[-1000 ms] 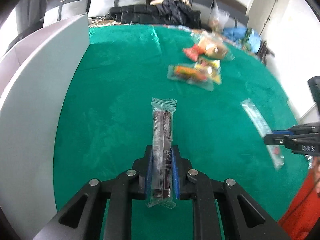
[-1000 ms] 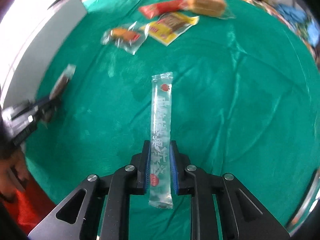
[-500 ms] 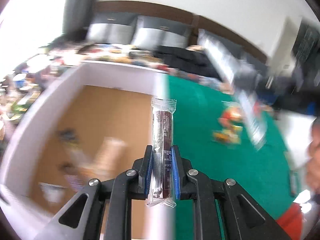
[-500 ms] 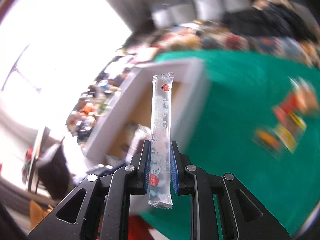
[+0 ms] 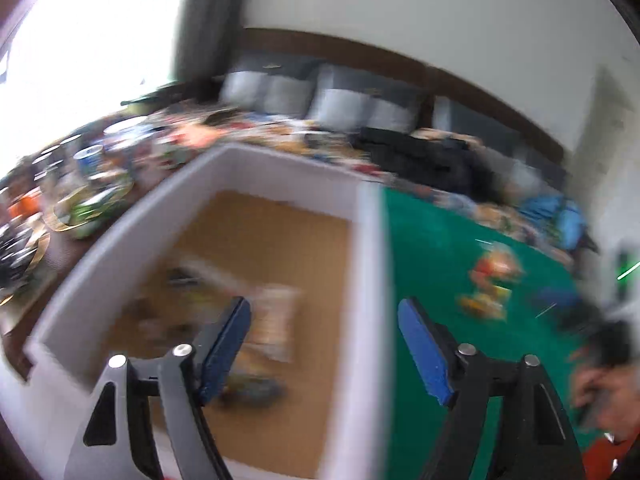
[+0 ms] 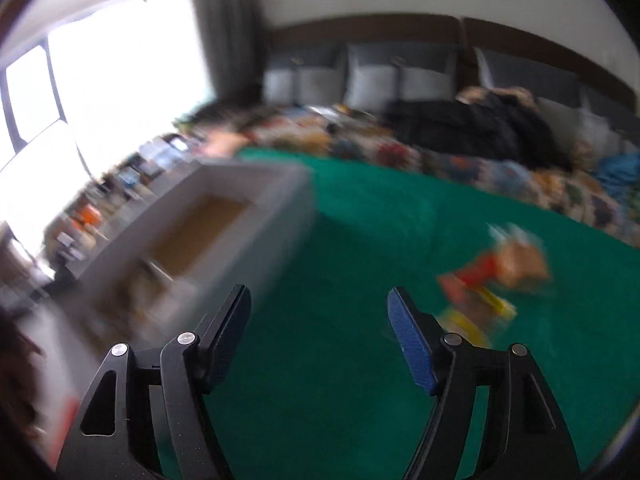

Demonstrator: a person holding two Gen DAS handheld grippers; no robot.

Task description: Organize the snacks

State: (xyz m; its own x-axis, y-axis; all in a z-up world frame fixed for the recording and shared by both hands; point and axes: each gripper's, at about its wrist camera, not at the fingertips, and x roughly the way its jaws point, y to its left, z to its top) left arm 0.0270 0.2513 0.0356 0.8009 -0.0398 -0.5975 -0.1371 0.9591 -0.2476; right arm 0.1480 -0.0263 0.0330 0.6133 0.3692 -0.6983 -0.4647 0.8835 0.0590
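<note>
My left gripper (image 5: 326, 346) is open and empty above the near right corner of a white box (image 5: 366, 280) with a brown floor. Several blurred snack packets (image 5: 272, 320) lie inside the box. My right gripper (image 6: 320, 334) is open and empty over the green tablecloth (image 6: 360, 240), just right of the same box (image 6: 248, 216). A small heap of snack packets (image 6: 496, 276) lies on the cloth to the right; it also shows in the left wrist view (image 5: 492, 280). Both views are motion-blurred.
A cluttered side table (image 5: 80, 184) stands left of the box. Dark clothing (image 6: 480, 128) and grey sofa cushions (image 6: 380, 80) lie beyond the table's far edge. A person's hand (image 5: 600, 384) shows at the lower right of the left wrist view.
Both grippers have opened: the dark bar and the clear stick packet are no longer between the fingers. Both views have swung back to the right, from the box toward the cloth.
</note>
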